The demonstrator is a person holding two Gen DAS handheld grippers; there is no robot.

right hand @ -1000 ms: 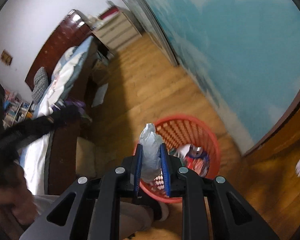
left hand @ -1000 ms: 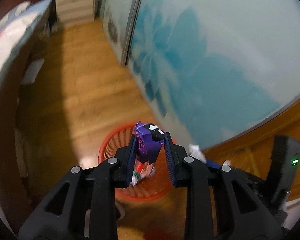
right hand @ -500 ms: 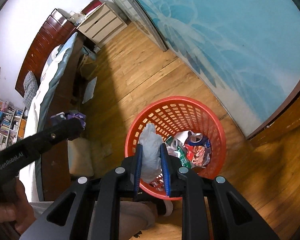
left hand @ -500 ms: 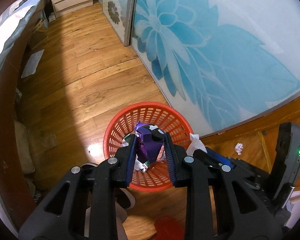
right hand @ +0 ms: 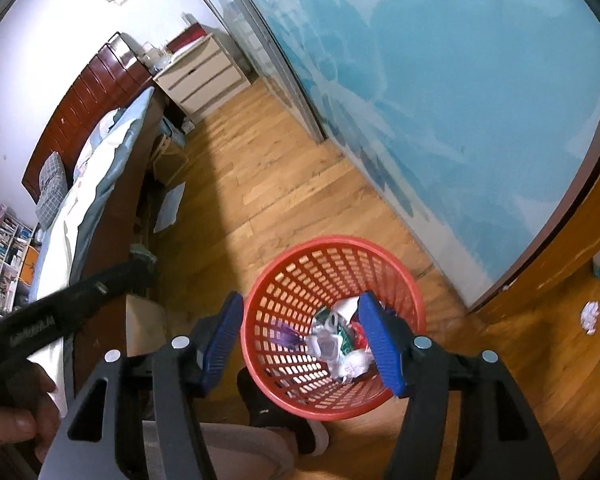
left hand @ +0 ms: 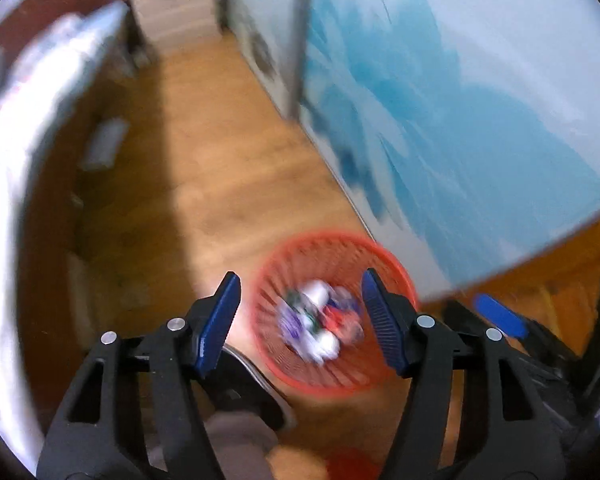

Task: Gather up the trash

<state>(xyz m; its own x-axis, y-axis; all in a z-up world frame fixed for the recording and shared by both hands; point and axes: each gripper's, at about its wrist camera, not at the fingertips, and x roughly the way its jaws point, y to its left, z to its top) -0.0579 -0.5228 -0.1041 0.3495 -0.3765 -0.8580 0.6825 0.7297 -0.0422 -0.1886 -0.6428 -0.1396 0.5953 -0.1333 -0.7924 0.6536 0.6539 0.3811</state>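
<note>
Both grippers hang above a red plastic mesh basket (right hand: 332, 324) that stands on the wooden plank floor (right hand: 284, 184), close beside a sliding door panel (right hand: 460, 92) printed with large blue flowers. The right gripper (right hand: 300, 340) has its blue-padded jaws spread and opening, with nothing pinched between them; through the gap the basket's inside shows. In it lies the collected trash (right hand: 340, 344): crumpled white paper, a green-and-red wrapper, and a purple wrapper (right hand: 286, 336) lying a little apart against the mesh to the left. The left gripper (left hand: 302, 316) is likewise released, its jaws opening and empty, and it frames the same basket (left hand: 332, 312), though that view is heavily blurred and the contents read only as white, purple and red smears (left hand: 320, 324). In the right wrist view the left gripper's black body (right hand: 60, 316) crosses the lower left, held by a hand (right hand: 16, 416) at the picture's edge. Below the basket's near rim, a dark shoe with a light sole (right hand: 276, 416) and a grey trouser leg (right hand: 236, 452) of the person show. A crumpled white paper ball (right hand: 590, 316) lies on the floor well to the right of the basket. A bed (right hand: 92, 184) with a dark wooden headboard and a pale chest of drawers (right hand: 204, 76) stand in the background.
</note>
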